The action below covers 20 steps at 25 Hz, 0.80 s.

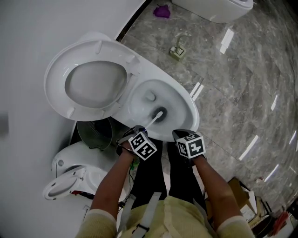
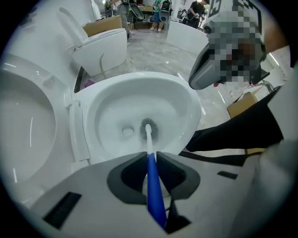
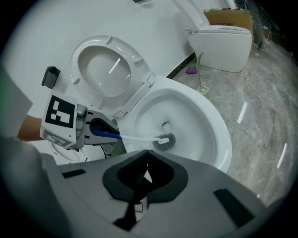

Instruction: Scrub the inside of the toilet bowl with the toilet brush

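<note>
Left gripper (image 2: 151,156) is clamped on the blue handle of the toilet brush (image 1: 156,117), with both jaws tight against the handle and no gap showing. The white shaft runs forward and down from the jaws into the toilet bowl (image 1: 188,106). The dark bristle head sits at the bottom of the bowl, right beside the drain opening and on its near side. I can't tell whether the bristles press on the porcelain or only touch it. Right gripper (image 3: 147,153) has its jaws closed together with nothing between them. It hangs just right of the left gripper, over the bowl's near rim, and points at the brush head. Seat and lid (image 1: 58,81) are tipped up against the white wall, left of the bowl in the head view. A round bin with a dark liner (image 1: 95,133) stands on the floor between the raised seat and a white fixture (image 1: 70,173) lower left. The floor (image 1: 242,83) is grey marble and glossy. A second toilet (image 1: 219,9) stands well away at the top, with a small purple thing (image 1: 162,11) near it.
</note>
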### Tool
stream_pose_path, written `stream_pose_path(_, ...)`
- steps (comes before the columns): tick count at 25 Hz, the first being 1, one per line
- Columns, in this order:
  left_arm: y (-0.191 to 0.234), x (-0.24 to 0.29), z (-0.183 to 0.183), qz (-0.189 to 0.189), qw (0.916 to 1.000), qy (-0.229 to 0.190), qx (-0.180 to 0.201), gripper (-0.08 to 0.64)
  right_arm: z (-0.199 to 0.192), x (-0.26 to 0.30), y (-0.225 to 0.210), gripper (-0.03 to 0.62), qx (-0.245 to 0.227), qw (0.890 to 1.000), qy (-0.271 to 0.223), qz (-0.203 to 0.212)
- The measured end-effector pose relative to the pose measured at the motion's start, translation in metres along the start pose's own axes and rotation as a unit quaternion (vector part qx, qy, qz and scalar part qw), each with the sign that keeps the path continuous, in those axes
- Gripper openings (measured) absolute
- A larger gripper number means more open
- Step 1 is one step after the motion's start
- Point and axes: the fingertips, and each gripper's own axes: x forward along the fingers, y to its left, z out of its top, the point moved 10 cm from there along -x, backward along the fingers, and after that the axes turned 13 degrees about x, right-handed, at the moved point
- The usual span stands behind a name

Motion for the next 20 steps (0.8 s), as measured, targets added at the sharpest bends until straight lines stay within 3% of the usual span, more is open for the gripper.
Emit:
stream_pose_path(9,0.02,-0.006,-0.032,0.027,0.9961,0.037,-0.076,0.066,0.004,0.004,0.0,0.015,-0.009,1.0,0.01,-0.006)
stream_pose_path(20,0.052,-0.015,-0.051,0.076,0.9877,0.06,-0.123,0.066,0.003,0.004,-0.002,0.015,-0.003,1.0,0.009,-0.011)
